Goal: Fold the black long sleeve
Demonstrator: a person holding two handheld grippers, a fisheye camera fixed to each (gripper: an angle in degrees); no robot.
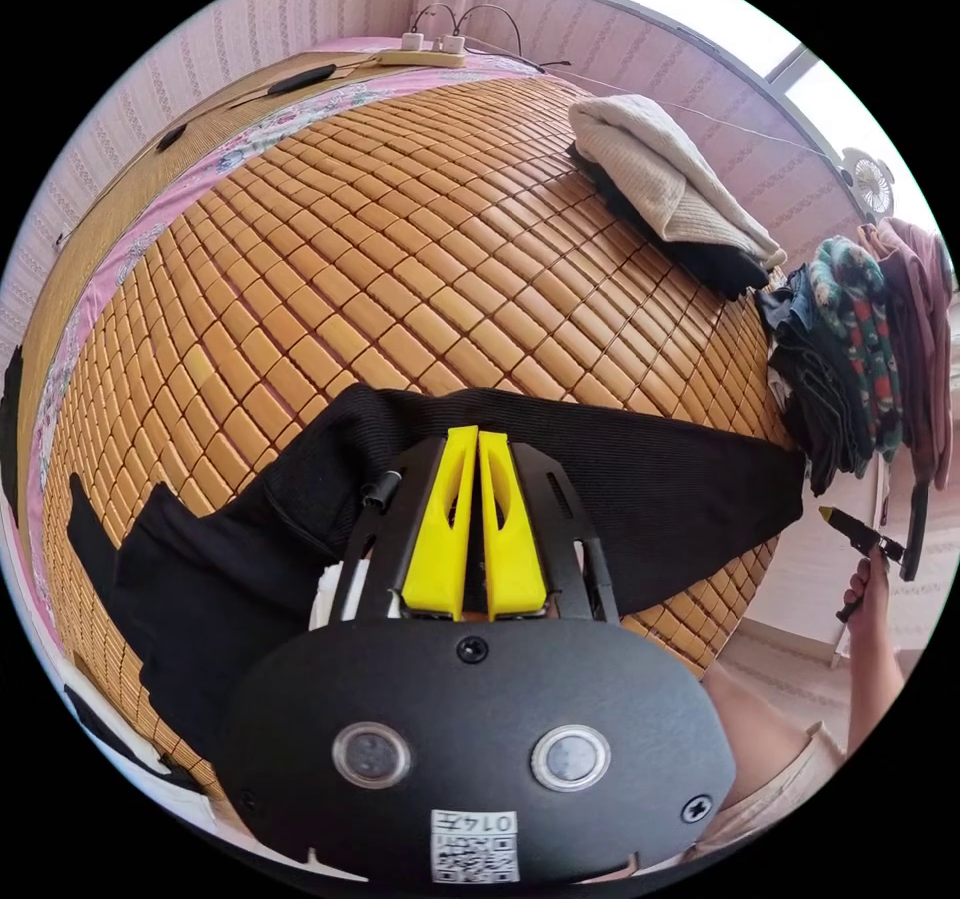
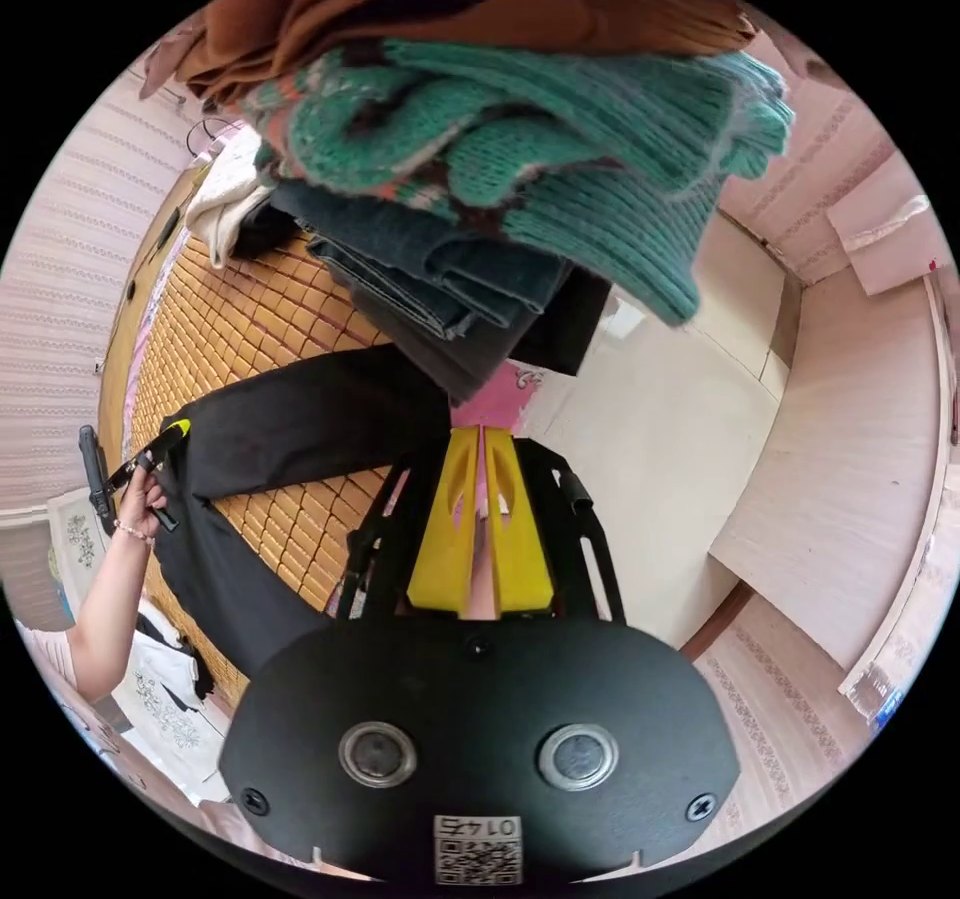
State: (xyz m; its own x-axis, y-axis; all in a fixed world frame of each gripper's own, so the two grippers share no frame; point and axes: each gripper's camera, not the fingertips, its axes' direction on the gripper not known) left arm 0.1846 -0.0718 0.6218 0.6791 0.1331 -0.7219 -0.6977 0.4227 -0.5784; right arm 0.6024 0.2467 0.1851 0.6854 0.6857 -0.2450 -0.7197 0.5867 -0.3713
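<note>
The black long sleeve (image 1: 640, 499) lies spread across the near edge of a bed covered with a bamboo mat (image 1: 380, 269), one part running sideways along the mat's edge and another part hanging down toward the lower left of the left gripper view. The left hand-held gripper (image 1: 478, 439) hovers over the dark fabric with its yellow jaws drawn together tip to tip; no cloth can be seen between them. The right hand-held gripper (image 2: 484, 436) also has its jaws pressed together at the tips, and it points past the bed's corner toward a pale floor (image 2: 660, 419), with nothing held. In the right gripper view the garment (image 2: 300, 419) lies on the mat to the left, and a person's hand (image 2: 150, 489) holds the other gripper just beside it. A stack of folded clothes (image 2: 520, 149), with a teal knit on top of dark denim-like pieces, sits near the bed's corner. Farther back on the mat rests a folded cream sweater (image 1: 670, 179) on something dark, and a power strip (image 1: 420, 57) lies at the far edge. Each gripper body carries a small square code sticker with digits, printed mirrored and too small to trust.
</note>
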